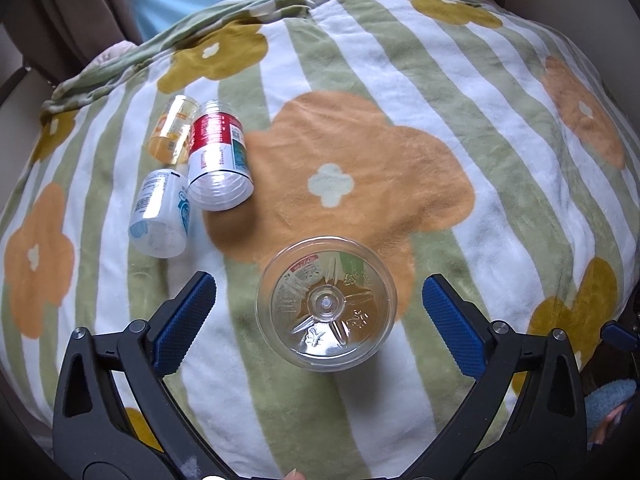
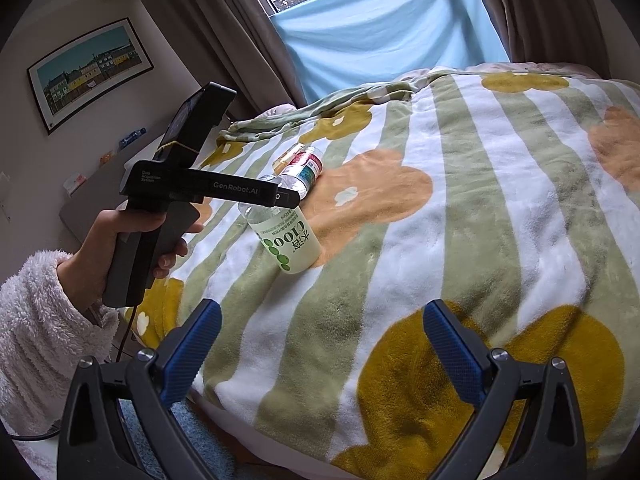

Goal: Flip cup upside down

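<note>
A clear plastic cup with a green "C100" label (image 1: pixel 326 310) stands upside down on the flowered blanket (image 1: pixel 400 80), its moulded base facing up at me. My left gripper (image 1: pixel 320 316) hovers above it, open, with the cup between the blue pads (image 1: pixel 184 320) and not touched. In the right wrist view the same cup (image 2: pixel 290 244) stands inverted, with the left gripper's body (image 2: pixel 200 188) held by a hand above it. My right gripper (image 2: pixel 322 344) is open and empty over the blanket's near edge.
Three more cut-bottle cups stand inverted in a cluster at the left: red-labelled (image 1: pixel 220 160), orange (image 1: pixel 174 128) and blue-white (image 1: pixel 162 216). Curtains and a blue cloth (image 2: pixel 380 32) hang behind the bed. A desk (image 2: pixel 100 184) stands at the left.
</note>
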A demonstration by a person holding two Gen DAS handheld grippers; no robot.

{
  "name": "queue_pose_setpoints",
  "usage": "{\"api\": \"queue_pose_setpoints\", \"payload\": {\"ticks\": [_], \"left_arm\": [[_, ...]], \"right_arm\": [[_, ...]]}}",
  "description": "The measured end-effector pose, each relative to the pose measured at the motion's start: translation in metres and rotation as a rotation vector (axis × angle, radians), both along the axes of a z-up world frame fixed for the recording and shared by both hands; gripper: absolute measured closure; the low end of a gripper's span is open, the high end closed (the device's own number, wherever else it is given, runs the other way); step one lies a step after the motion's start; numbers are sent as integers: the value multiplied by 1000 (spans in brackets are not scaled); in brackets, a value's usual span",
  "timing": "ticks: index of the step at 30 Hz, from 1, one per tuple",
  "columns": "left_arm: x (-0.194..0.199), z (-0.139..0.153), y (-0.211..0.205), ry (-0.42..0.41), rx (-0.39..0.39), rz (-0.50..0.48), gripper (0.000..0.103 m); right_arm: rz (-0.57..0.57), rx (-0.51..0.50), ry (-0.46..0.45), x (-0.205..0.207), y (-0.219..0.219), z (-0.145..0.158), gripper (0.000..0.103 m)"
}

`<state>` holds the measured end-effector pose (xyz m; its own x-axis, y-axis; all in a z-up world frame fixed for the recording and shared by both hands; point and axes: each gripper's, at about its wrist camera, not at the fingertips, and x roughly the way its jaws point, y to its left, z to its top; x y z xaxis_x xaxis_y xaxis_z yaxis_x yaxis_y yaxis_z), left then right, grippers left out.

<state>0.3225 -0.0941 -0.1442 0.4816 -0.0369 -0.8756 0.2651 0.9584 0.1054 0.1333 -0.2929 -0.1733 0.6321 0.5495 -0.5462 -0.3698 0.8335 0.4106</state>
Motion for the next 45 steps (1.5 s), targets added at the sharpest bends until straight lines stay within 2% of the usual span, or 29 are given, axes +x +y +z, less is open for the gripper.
{"api": "queue_pose_setpoints", "payload": {"ticks": [4,8,14,19,25,30,37,45], "left_arm": [[-12,18,3,-45,-18,-3,0],[-35,56,13,-120,-70,-2,0],[-104,132,44,-347,-141,24,0],[-176,167,74,-558,-193,65,0],[-241,172,92,-686,-248,88,0],[-285,159,107,-753,-332,139,0],[-310,152,106,-811,-251,152,0],[-312,152,101,-797,-234,145,0]], "right_arm": [[-9,-27,-23,-1,2,1,2],[-27,-76,-70,-6,5,13,2],[-103,-131,-218,-32,12,77,2],[-204,-171,-329,-65,21,135,2],[-364,-262,-430,-103,43,172,2],[-469,-343,-509,-129,62,166,2],[-502,-363,-535,-141,66,165,2],[-492,-350,-541,-149,69,168,2]]}}
